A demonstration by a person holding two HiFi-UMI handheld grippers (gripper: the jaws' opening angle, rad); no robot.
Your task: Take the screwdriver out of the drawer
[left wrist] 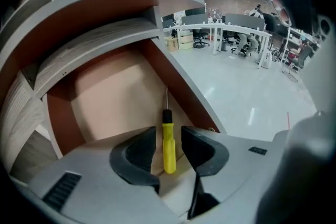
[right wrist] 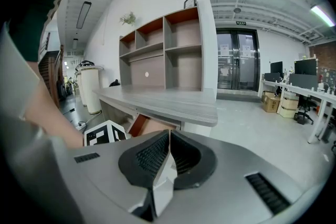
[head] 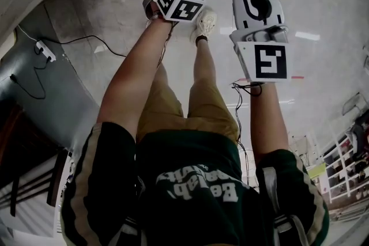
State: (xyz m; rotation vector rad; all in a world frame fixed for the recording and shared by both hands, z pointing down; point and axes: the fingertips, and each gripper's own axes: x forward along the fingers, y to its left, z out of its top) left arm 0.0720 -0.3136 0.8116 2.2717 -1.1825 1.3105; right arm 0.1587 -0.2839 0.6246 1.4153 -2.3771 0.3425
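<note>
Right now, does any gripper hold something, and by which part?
Nothing is held yet. The fingers of the left gripper stand open around the handle of the screwdriver, without pressing it; the right gripper is shut, empty.

Left arm (head: 130,83) is stretched right out ahead and down, forearm bare, wrist tipped so the left gripper (left wrist: 168,140) points steeply downward. Its jaws stand wide apart, and the screwdriver (left wrist: 168,147) lies in the gap with the pads clear of it on both sides. Over on the other side, the right arm (head: 268,118) reaches forward too. The right gripper (right wrist: 169,136) is held beside the left and nearer the head, tilted only a little down, jaws pressed together with nothing between them.
</note>
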